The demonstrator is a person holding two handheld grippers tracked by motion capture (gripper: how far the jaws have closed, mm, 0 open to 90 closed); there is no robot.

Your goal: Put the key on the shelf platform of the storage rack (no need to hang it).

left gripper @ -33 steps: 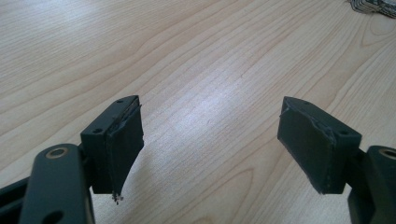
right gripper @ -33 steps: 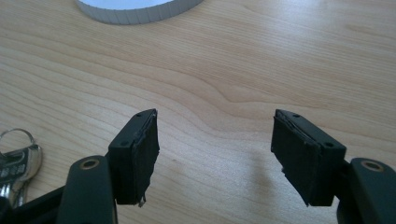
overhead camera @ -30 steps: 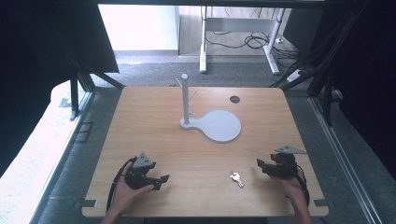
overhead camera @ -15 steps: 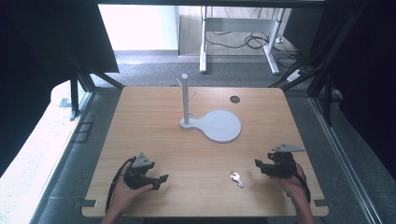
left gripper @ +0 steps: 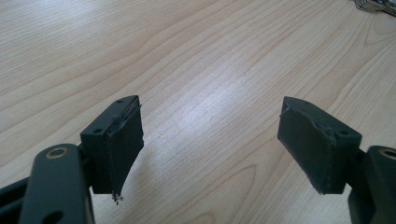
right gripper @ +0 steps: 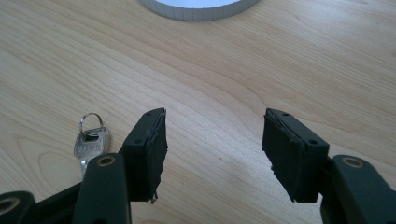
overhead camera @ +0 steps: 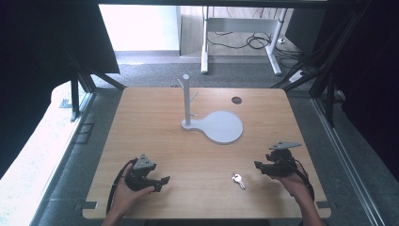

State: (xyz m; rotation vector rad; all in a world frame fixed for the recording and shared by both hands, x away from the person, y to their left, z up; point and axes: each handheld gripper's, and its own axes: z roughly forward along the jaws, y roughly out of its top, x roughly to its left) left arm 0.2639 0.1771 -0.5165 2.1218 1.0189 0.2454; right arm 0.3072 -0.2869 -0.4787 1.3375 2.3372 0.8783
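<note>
The wooden bench carries a grey peg stand mid-surface. A small key lies near its front edge

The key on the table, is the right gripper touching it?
Apart. High view shows bare wood between the key and the right gripper.

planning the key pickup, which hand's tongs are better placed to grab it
Right. The key lies just beside the right tongs, and it shows next to their open jaws in the right gripper view. The left tongs sit farther off, with bare table ahead.
</note>
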